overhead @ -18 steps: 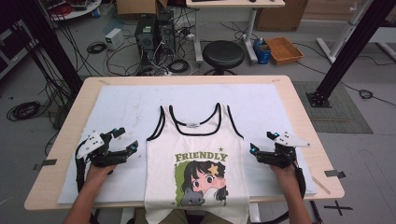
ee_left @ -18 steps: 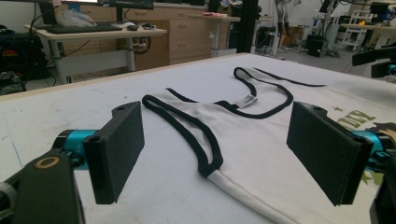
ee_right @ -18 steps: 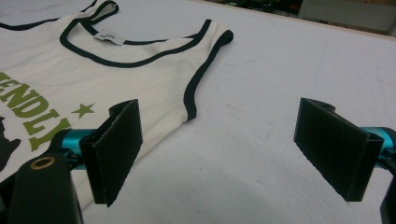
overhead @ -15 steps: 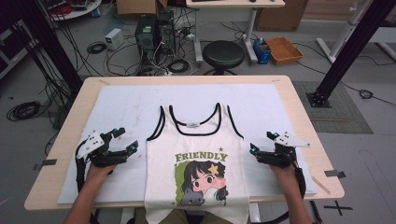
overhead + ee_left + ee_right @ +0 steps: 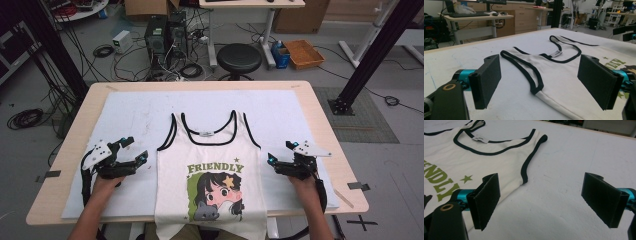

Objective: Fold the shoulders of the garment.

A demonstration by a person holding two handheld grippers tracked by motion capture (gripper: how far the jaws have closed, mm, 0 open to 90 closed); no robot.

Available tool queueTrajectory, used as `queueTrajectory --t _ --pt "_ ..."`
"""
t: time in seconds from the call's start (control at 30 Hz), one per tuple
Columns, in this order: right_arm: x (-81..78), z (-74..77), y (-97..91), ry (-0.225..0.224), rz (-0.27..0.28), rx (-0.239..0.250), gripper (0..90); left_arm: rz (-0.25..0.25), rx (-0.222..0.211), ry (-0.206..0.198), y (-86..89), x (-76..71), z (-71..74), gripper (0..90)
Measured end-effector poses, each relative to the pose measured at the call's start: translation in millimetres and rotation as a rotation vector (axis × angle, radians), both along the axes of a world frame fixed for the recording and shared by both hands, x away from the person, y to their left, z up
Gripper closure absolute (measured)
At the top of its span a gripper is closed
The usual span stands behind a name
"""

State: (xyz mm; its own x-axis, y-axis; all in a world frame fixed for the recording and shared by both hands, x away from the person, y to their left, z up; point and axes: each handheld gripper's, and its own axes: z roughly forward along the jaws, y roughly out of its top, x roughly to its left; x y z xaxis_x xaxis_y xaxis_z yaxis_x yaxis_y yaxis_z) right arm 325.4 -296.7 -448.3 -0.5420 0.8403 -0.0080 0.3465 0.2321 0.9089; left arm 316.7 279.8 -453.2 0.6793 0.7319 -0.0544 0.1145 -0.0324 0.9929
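A white tank top (image 5: pixel 210 150) with black trim, green "FRIENDLY" lettering and a cartoon print lies flat, face up, in the middle of the table, neckline toward the far edge. Its hem hangs over the near edge. My left gripper (image 5: pixel 136 150) hovers just left of the top's side seam, open and holding nothing. In the left gripper view the gripper (image 5: pixel 544 80) faces the black-edged armhole of the tank top (image 5: pixel 554 65). My right gripper (image 5: pixel 280 152) sits just right of the top, also open. In the right gripper view the gripper (image 5: pixel 541 200) points at bare mat beside the tank top (image 5: pixel 486 157).
A white mat (image 5: pixel 140 115) covers most of the wooden table (image 5: pixel 320 125). Beyond the far edge stand a black stool (image 5: pixel 239 57), a computer tower (image 5: pixel 156 35) with cables, and an orange tray (image 5: pixel 304 52). Black frame posts (image 5: pixel 365 55) rise at both sides.
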Motion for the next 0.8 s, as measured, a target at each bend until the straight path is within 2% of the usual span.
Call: queueTrajectory --t 0.13,0.2,0.23,0.3,0.4,0.47,0.53,0.57,0.6,0.77,0.8 --pt "2.8 0.6 1.1 0.024 0.005 -0.01 15.0 0.001 -0.006 0.011 0.1 1.1 0.1 18.9" --pt "4.0 1.3 1.5 0.033 0.013 0.002 15.0 0.004 -0.006 0.014 -0.1 1.3 0.2 18.9" --pt "5.4 5.0 5.1 0.051 0.021 0.009 15.1 0.003 -0.004 0.014 -0.2 1.4 0.2 18.9" --pt "5.6 8.0 8.0 0.057 0.028 0.006 15.8 0.002 -0.003 0.013 -0.3 1.4 0.2 18.9" --pt "12.6 20.6 19.3 0.063 0.078 -0.029 19.3 0.004 0.001 0.012 -0.5 1.2 0.3 18.9" --pt "16.5 24.4 22.0 0.067 0.081 -0.036 19.4 0.003 0.007 0.014 -0.7 1.7 0.5 18.9" --pt "32.1 37.1 31.3 0.069 0.083 -0.082 19.6 0.003 0.011 0.023 -1.3 2.6 0.7 19.0" --pt "32.1 37.1 31.3 0.069 0.083 -0.082 19.6 0.003 0.011 0.025 -1.4 2.7 0.8 19.0" --pt "46.4 45.6 38.6 0.081 0.09 -0.126 22.2 0.005 0.009 0.026 -1.6 2.9 0.8 19.0" --pt "92.7 58.7 57.5 0.167 0.09 -0.224 25.9 0.009 0.015 0.031 -1.7 3.0 1.0 19.0" --pt "92.7 58.7 57.5 0.167 0.09 -0.224 25.9 0.009 0.015 0.031 -1.7 3.0 1.0 19.0"
